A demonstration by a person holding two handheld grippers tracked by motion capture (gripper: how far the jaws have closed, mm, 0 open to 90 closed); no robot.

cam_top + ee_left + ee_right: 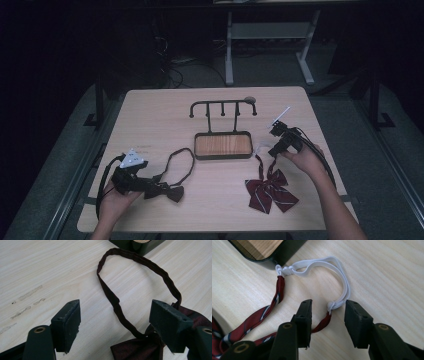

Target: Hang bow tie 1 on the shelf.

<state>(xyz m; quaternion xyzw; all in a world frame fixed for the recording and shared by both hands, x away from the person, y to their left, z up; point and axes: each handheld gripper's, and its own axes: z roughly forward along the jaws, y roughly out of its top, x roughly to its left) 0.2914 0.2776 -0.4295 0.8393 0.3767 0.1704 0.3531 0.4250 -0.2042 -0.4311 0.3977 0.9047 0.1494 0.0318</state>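
A dark maroon bow tie [167, 191] lies at the front left of the table, its strap loop [181, 159] curling toward the rack. My left gripper [150, 184] is open right at the bow; in the left gripper view the strap [117, 305] runs between the jaws of the gripper [117, 325] and the bow [140, 350] sits low by the right-hand jaw. A red striped bow tie [271, 192] lies at the front right. My right gripper [272, 150] is open over its white elastic loop [337, 265], whose knot [331, 305] sits between the spread jaws of the gripper [329, 322].
A black hook rack [222, 107] rises from a dark-rimmed base [222, 156] with a wooden top at the table's middle. A corner of that base [284, 252] lies close to the elastic. Desk legs and cables stand on the floor behind the table.
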